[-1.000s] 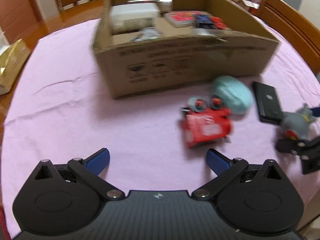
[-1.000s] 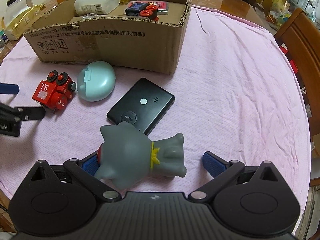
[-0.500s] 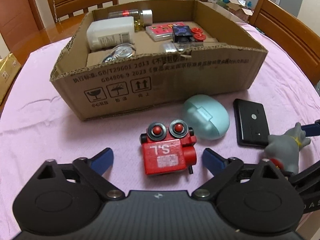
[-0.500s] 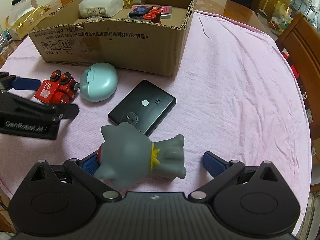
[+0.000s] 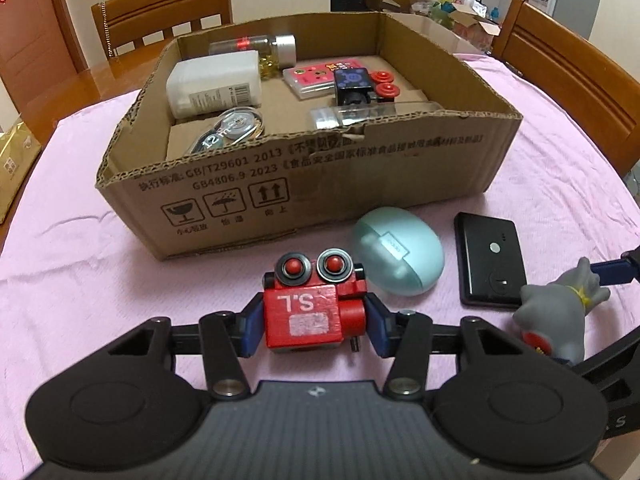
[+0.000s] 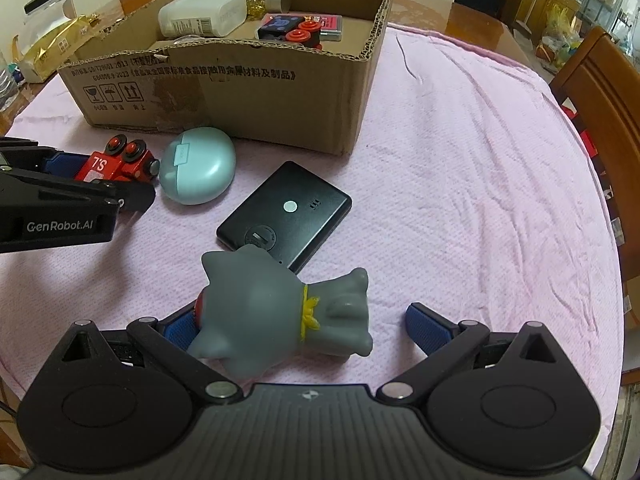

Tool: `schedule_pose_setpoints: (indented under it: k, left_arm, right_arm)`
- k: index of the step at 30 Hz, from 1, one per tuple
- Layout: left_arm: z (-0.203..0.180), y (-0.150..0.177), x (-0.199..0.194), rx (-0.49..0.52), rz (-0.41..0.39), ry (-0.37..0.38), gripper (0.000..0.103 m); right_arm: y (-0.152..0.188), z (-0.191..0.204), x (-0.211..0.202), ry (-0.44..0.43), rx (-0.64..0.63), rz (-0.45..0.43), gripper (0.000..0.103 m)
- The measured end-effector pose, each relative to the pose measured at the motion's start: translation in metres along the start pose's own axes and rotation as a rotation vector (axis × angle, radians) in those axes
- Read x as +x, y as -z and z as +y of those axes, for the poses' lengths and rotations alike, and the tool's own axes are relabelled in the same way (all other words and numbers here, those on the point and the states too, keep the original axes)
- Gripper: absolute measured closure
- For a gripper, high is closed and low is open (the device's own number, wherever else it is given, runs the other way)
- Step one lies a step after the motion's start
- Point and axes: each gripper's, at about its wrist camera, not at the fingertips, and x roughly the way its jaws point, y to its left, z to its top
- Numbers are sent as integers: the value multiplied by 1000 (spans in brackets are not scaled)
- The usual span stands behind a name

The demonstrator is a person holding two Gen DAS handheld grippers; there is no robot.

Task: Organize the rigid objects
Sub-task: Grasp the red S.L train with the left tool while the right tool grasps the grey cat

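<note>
The left hand-held gripper has just closed on the red blocky toy robot, near the brown cardboard box's front wall. The right hand-held gripper stands wide open around the grey rubber animal figure; bare pink tablecloth spreads rightward.

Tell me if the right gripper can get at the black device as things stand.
Probably not directly. The right gripper is open, but the grey figurine lies between its fingers and overlaps the black device's near corner, so it blocks the approach.

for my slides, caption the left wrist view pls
Left gripper shut on red toy robot before the cardboard box.
</note>
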Motion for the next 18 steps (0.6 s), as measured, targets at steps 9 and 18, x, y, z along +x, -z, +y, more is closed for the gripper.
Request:
schedule_pose_setpoints:
  k: [9, 18]
  left_arm:
    - [3, 0, 0, 2, -3, 12, 53]
    - [4, 0, 0, 20, -1, 23, 53]
  right_arm:
    - [-7, 15, -12, -12, -23, 0, 0]
    - [-16, 17, -12, 9, -31, -5, 24]
